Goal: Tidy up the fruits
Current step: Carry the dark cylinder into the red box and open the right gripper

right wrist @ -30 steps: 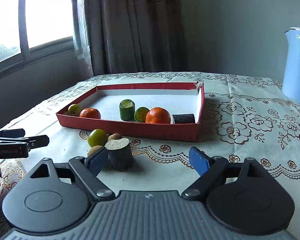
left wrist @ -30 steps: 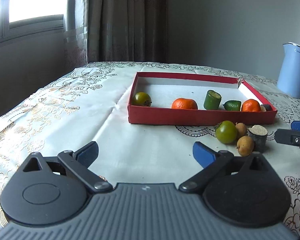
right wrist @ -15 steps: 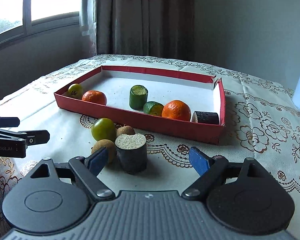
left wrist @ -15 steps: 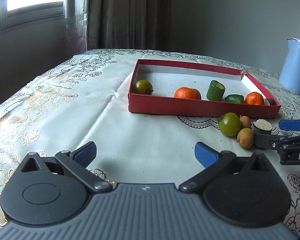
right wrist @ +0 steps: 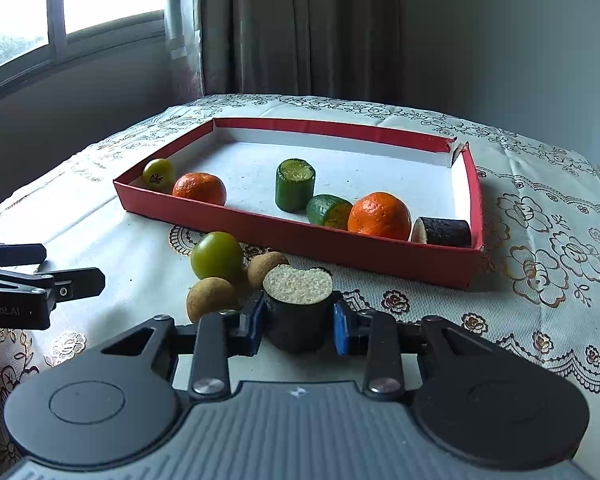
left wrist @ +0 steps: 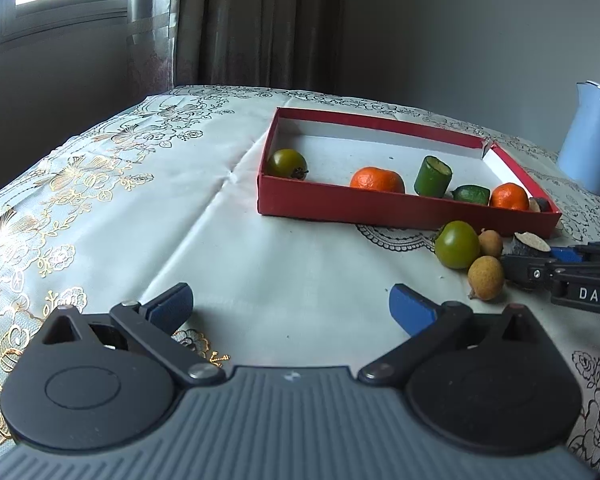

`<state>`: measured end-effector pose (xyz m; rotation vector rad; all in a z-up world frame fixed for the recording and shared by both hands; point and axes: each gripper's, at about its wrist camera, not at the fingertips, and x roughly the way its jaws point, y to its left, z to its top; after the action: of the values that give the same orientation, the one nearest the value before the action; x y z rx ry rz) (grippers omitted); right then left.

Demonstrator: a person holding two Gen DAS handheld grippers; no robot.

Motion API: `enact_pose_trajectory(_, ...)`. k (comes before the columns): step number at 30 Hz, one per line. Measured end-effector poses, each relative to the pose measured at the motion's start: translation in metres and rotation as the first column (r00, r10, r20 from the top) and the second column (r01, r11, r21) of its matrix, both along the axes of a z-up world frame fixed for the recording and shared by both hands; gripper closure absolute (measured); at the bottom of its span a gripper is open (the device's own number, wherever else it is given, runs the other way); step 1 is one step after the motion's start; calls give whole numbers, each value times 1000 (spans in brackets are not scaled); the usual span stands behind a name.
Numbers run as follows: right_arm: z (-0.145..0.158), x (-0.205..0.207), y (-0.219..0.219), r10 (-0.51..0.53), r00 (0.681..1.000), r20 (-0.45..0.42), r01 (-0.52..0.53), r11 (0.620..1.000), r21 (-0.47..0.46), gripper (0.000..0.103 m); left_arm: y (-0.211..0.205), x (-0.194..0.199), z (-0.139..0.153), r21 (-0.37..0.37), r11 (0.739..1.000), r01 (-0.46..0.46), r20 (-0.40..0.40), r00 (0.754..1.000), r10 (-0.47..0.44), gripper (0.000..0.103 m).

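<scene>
My right gripper (right wrist: 298, 326) is shut on a dark sugarcane piece (right wrist: 298, 308) with a pale cut top, standing on the cloth in front of the red tray (right wrist: 300, 240). Beside it lie a green fruit (right wrist: 216, 256) and two brown longans (right wrist: 210, 303). The tray holds a green fruit (right wrist: 158, 172), two oranges (right wrist: 379, 216), two green cane pieces (right wrist: 295, 184) and a dark cane piece (right wrist: 444, 232). My left gripper (left wrist: 290, 306) is open and empty over bare cloth, left of the loose fruits (left wrist: 457, 244). The right gripper also shows in the left wrist view (left wrist: 540, 262).
A light blue kettle (left wrist: 590, 140) stands at the table's far right. The table wears a cream cloth with floral print (left wrist: 80, 184). Curtains and a window lie behind. The left gripper's fingers (right wrist: 40, 280) show at the left edge of the right wrist view.
My right gripper moved forward and closed on the dark sugarcane piece. The left gripper shifted slightly and stayed open.
</scene>
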<state>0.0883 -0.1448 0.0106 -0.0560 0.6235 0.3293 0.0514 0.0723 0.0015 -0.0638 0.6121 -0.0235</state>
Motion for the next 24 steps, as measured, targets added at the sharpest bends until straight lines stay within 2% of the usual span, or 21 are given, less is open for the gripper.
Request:
enact_pose_trajectory(14,8,-21,-8,-29,996,79,24,998,62,70,-2,3,-1,23,1000,-13,-18,1000,13,0)
enact_pose_trajectory(24,16,-18,-4,-54,991,122,48,997,55,70,-4,4,-2,42,999,-11,-34,999,12,0)
